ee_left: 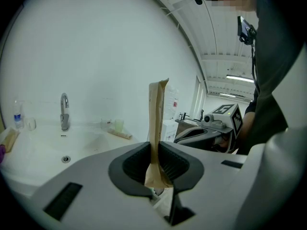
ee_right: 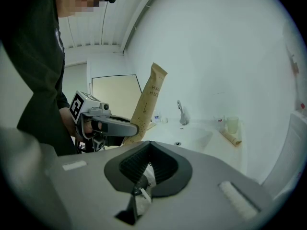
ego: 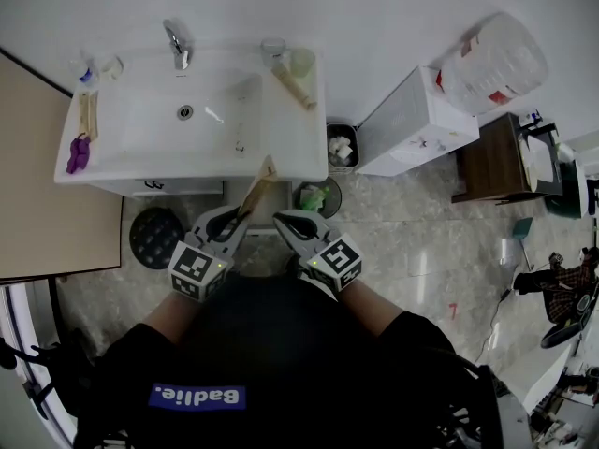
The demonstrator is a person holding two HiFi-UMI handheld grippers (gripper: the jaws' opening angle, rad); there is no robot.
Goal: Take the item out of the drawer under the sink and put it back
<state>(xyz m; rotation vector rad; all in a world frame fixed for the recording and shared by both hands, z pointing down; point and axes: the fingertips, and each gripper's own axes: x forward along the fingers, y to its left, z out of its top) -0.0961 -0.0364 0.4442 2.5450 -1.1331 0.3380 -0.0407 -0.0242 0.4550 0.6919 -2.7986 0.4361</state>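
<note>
Your left gripper (ee_left: 154, 145) was clamped on the lower end of the long, flat brown paper packet (ee_left: 157, 119), both pads pressing its crumpled base. The packet stood nearly upright from the jaws, and its long axis ran from your hand up and away toward the white ceramic sink (ego: 140, 124). From the head view its top end (ego: 257, 187) reached just over the sink's near edge.

Your right gripper (ee_right: 149, 145) had its jaws drawn together with nothing between them. It sat just to the right of the left one, level with it and apart from the packet.

So the packet was out of the drawer and in 1 hand only, the left. The drawer itself could not be made out. It should have lain under the sink's near edge, below and slightly beyond the 2 grippers.

I judge the return would turn on that axis. The packet pointed up while the drawer lay low, so you would probably have had to tip the far end down and forward. The left hand was the one to carry it, leaving the right free for the drawer front.
</note>
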